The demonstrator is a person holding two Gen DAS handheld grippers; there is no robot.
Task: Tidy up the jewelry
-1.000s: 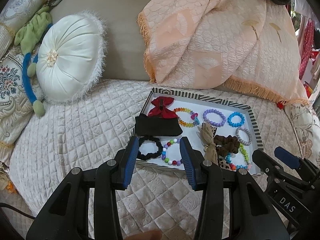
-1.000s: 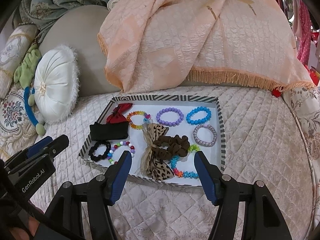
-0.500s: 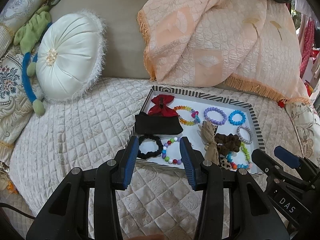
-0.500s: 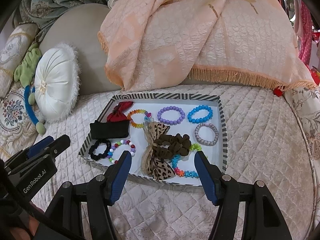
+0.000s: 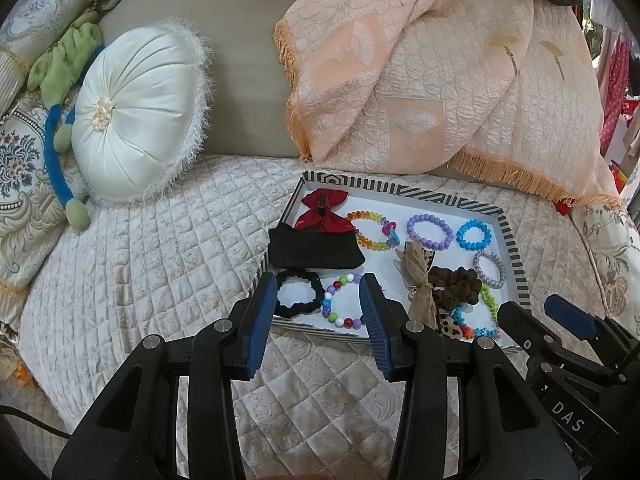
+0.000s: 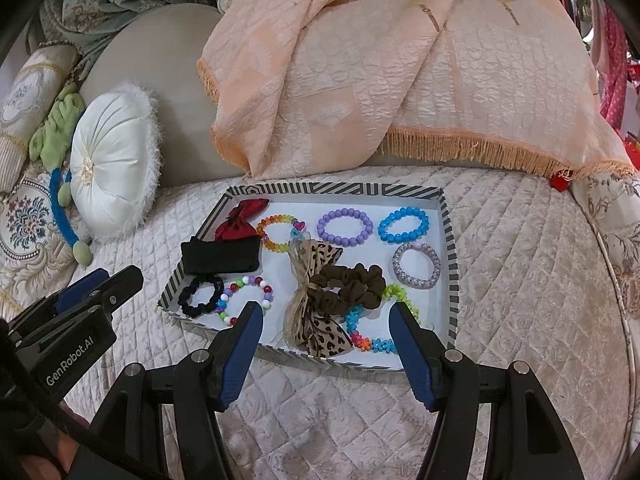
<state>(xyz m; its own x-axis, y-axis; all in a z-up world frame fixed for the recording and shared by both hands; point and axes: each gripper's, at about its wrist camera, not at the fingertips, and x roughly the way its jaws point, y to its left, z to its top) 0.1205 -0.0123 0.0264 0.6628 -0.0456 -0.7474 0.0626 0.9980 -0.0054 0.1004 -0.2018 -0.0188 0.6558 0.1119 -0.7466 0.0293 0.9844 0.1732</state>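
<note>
On quilted bedspread point(image 6: 520, 280), striped tray point(image 6: 450, 248); behind, perhaps a headboard point(image 5: 240, 92).

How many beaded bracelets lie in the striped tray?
6, unless another hides under the bows. Far row: rainbow bracelet, purple bracelet, blue bracelet. Right side: lilac-silver bracelet. Near edge: multicolour round-bead bracelet and neon flower-bead bracelet, partly under the brown scrunchie.

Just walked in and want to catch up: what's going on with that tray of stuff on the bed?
A person holds two grippers over a striped tray of bracelets and hair accessories on the quilted bed. The left gripper is open, aimed at the black scrunchie and multicolour bead bracelet. The right gripper is open too, framing the leopard bow and brown scrunchie. Neither grips anything.
</note>
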